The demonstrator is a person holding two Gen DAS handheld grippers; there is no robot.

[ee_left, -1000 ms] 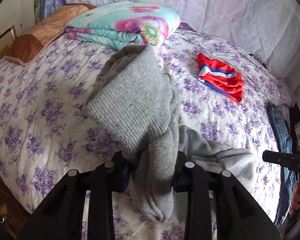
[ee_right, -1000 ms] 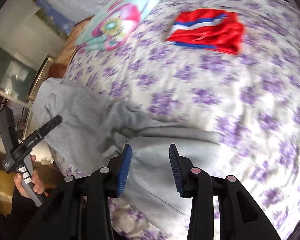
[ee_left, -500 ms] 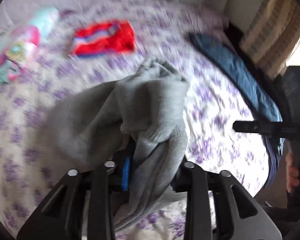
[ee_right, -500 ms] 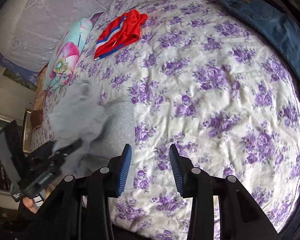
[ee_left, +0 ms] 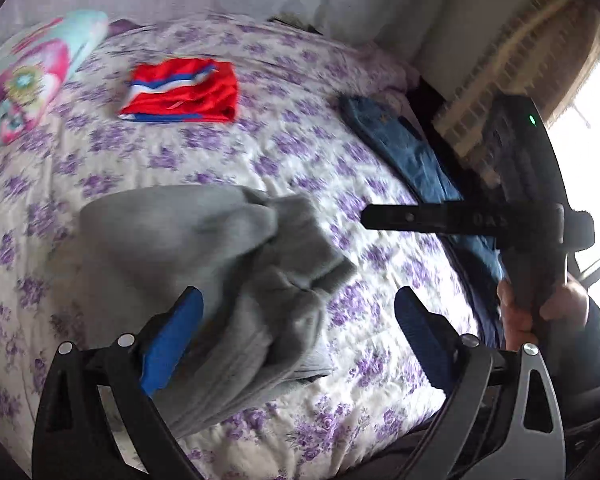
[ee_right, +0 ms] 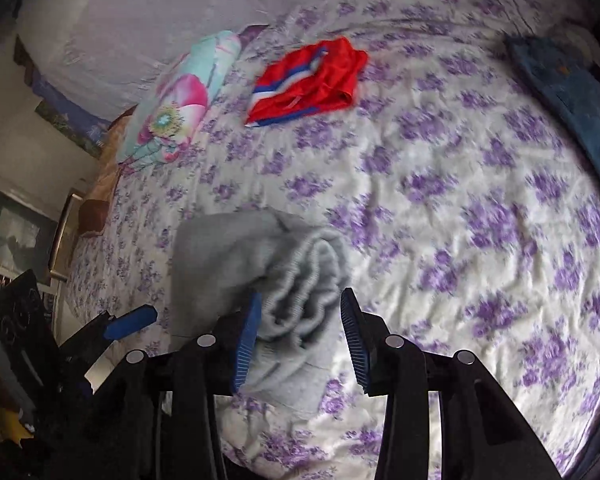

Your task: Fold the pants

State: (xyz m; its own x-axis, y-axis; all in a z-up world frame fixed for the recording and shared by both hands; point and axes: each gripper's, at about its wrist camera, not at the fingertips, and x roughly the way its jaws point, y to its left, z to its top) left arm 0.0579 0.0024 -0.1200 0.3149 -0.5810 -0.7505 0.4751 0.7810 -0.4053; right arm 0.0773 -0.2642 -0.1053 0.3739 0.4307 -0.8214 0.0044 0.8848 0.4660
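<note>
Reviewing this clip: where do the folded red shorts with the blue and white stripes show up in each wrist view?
Left wrist: the red shorts lie upper left, on the bedspread beyond the grey pants.
Right wrist: the red shorts lie upper centre, far beyond the grey pants.
Shared landmark: the floral folded quilt, just left of the shorts in both views.

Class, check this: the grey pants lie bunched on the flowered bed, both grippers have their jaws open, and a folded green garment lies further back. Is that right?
One detail is wrong: the folded garment further back is red with blue and white stripes, not green, as the left wrist view shows. The grey pants do lie bunched on the flowered bed, and the left gripper and right gripper both have open jaws.
</note>
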